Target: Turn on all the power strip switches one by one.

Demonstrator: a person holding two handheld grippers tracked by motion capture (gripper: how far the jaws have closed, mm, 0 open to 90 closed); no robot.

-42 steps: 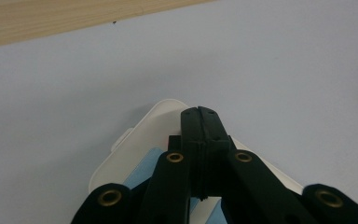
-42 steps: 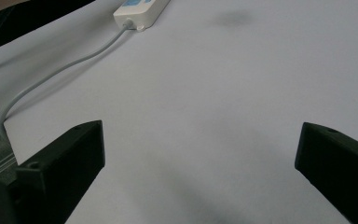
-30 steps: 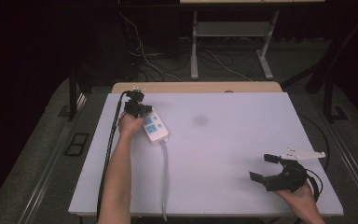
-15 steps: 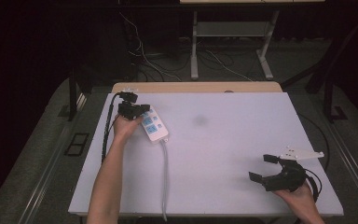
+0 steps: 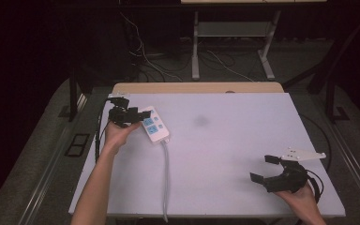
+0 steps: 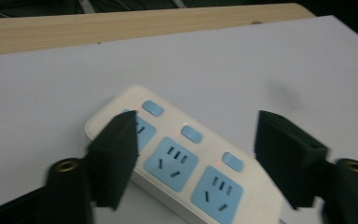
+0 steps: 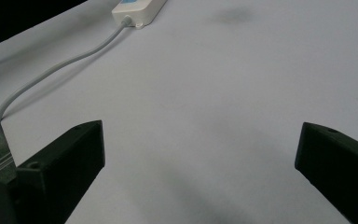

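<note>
Item, far-left table: your left gripper (image 5: 138, 115), jaws spread wide and holding nothing, points toward 3 o'clock in the high view; the white three-socket power strip (image 5: 153, 124) lies just beside it at 3 to 4 o'clock, long axis running 11 to 5. In the left gripper view the power strip sits between the jaws, one jaw over its end socket. Its grey cord (image 5: 165, 180) trails toward 6 o'clock. Item, near-right corner: your right gripper (image 5: 265, 169), equally wide open and empty, rests well apart from the strip. Your left hand is nearer.
</note>
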